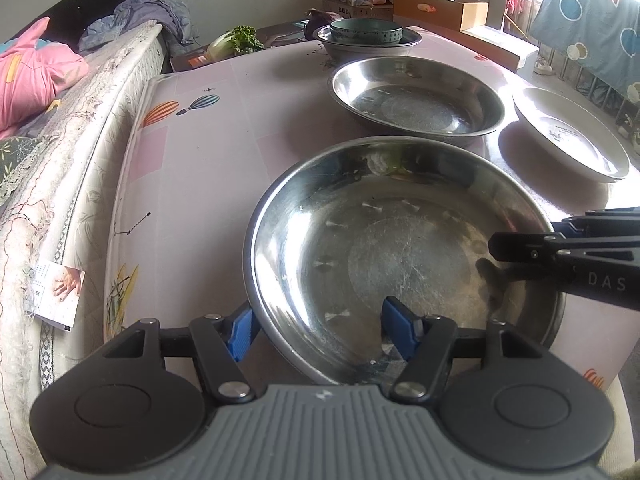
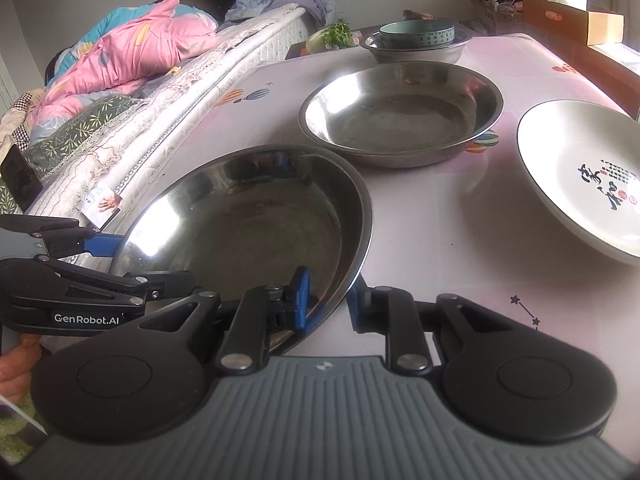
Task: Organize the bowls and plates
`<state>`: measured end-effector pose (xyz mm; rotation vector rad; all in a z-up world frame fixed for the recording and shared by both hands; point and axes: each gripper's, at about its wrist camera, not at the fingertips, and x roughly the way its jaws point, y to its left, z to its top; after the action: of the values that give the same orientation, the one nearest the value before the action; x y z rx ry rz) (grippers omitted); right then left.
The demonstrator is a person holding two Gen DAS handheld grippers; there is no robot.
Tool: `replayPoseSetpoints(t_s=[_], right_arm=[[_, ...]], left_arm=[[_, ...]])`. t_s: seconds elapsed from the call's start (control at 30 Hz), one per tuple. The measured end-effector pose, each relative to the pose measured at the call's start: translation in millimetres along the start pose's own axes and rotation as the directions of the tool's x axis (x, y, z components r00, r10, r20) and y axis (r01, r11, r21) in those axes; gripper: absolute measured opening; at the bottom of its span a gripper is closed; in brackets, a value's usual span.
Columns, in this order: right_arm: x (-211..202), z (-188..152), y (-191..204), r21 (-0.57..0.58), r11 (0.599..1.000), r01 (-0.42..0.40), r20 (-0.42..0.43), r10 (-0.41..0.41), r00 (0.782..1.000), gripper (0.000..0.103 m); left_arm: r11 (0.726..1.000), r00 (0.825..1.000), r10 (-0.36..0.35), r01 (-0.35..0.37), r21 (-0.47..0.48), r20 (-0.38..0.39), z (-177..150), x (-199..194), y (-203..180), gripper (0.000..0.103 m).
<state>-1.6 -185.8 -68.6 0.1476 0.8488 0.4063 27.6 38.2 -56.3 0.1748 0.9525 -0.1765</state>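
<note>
Table [image 1: 192, 152] with a pale pink patterned cloth stood beside a bed [image 2: 120, 92]. Nearest lay a steel plate [image 1: 400, 248], held at two places along its near rim. The left gripper [image 1: 320, 330] straddled that rim with its jaws well apart (one blue pad inside the dish, one outside, neither clearly pressing). The right gripper [image 2: 328, 294] was nearly closed, pinching the rim between its pads. A second steel plate [image 1: 416, 96] lay just behind the first. A white plate [image 2: 584, 176] with dark brush lettering sat apart, to the right. At the far edge a green bowl [image 1: 366, 32] rested inside a steel bowl [image 1: 340, 50].
</note>
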Motion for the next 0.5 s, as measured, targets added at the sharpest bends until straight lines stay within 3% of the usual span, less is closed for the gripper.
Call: replayPoseSetpoints(t_s=[0.5], right_arm=[[5.4,2.9,-3.9,0.011,1.0,-0.006,0.013,0.006,1.0,0.02]], left_arm=[[0.999,1.0,-0.012,0.012,-0.034,-0.007,14.2,16.6,11.4,0.067]])
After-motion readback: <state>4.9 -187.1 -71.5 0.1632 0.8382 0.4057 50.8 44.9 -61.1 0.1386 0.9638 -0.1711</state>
